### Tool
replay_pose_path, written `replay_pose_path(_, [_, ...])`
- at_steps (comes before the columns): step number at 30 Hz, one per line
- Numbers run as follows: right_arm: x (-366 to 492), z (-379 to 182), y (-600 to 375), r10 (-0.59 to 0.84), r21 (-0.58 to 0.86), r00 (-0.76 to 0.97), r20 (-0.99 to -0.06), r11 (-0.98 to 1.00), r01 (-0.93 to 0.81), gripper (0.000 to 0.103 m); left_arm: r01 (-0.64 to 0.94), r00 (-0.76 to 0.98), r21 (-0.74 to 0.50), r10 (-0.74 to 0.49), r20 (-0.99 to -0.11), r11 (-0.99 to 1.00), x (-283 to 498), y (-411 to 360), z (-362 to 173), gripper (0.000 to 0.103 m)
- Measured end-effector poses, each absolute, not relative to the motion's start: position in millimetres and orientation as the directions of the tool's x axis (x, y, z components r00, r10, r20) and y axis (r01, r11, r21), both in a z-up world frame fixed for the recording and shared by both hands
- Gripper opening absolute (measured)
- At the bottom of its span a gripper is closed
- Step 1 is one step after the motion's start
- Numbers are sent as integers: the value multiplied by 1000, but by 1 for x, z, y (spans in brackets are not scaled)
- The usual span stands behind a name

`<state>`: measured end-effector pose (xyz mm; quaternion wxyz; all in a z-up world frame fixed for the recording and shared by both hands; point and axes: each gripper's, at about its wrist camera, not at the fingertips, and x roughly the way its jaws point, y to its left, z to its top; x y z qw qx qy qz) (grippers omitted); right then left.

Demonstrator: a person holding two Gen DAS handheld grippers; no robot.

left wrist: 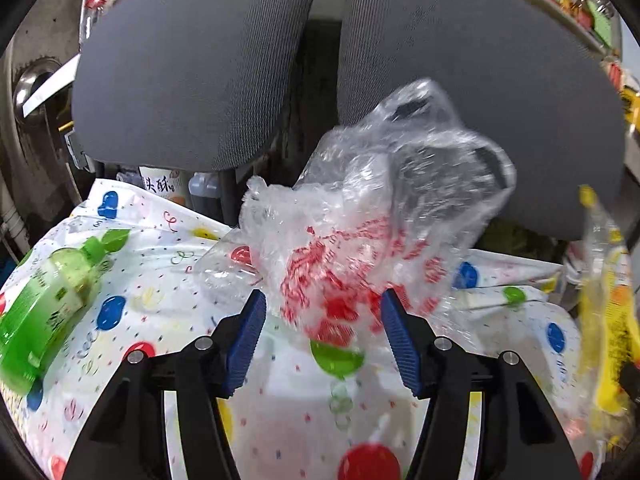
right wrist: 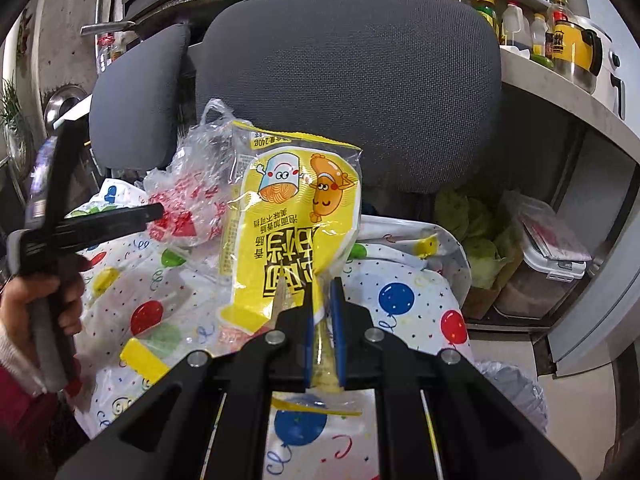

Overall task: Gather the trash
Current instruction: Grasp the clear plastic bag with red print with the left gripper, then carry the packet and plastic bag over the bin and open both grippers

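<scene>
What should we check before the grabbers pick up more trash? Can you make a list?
1. Right gripper jaws shut on the yellow wrapper: ok.
2. Wrapper lifted off the balloon tablecloth: ok.
3. Left gripper jaws open: ok.
4. Clear plastic bag between the left jaws, pads pressing it: not ok, no squeeze yet.
5. Green bottle collected: not ok, lying on the cloth.
6. Trash bin near: cannot tell.

The yellow sausage wrapper (right wrist: 288, 216) in my right claw (right wrist: 324, 312) reads "240g" upside down, above large Chinese characters. Past my left claw, a carton (left wrist: 160, 186) shows "头酥". The green bottle's (left wrist: 48, 300) label is blurred.
</scene>
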<state>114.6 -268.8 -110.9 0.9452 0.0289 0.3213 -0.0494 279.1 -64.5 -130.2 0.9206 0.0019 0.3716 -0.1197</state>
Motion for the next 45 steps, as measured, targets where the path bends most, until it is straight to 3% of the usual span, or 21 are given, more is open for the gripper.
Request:
replay_pose_path(2, [116, -112, -270, -77, 22, 788, -611, 993, 115, 8, 227, 677, -84, -220, -703, 970, 289, -68, -137, 51])
replay_pose_path(4, [116, -112, -272, -76, 28, 787, -613, 993, 117, 8, 238, 668, -75, -219, -711, 968, 294, -72, -141, 40])
replay_pose_path(6, [114, -111, -274, -77, 33, 789, -610, 992, 122, 8, 250, 657, -81, -230, -718, 965, 297, -74, -142, 15])
replay_pose_path(7, [112, -111, -275, -77, 34, 790, -608, 992, 123, 8, 249, 661, -84, -233, -714, 965, 296, -73, -140, 9])
replay_pose_path(9, [107, -107, -276, -84, 31, 797, -598, 991, 128, 8, 244, 693, -106, -250, -677, 964, 288, -68, -129, 6])
replay_pose_path(16, [81, -89, -282, -85, 59, 827, -556, 988, 141, 8, 256, 801, -144, -293, -521, 956, 220, -46, -55, 4])
replay_pose_path(21, [52, -81, -293, -88, 86, 830, -550, 983, 161, 8, 321, 806, -120, -337, -487, 940, 153, -43, -25, 4])
replay_pose_path(34, [-90, -89, -392, -353, 53, 707, -613, 874, 483, 8, 647, 543, -177, -610, -577, 742, 47, -193, -58, 5])
replay_pose_path(39, [-131, -103, -434, -431, 34, 623, -653, 804, 593, 8, 716, 458, -170, -640, -617, 677, 32, -257, -75, 5])
replay_pose_path(45, [-134, -141, -481, -421, 55, 537, -731, 747, 662, 9, 764, 390, -134, -618, -683, 631, 23, -328, -105, 5])
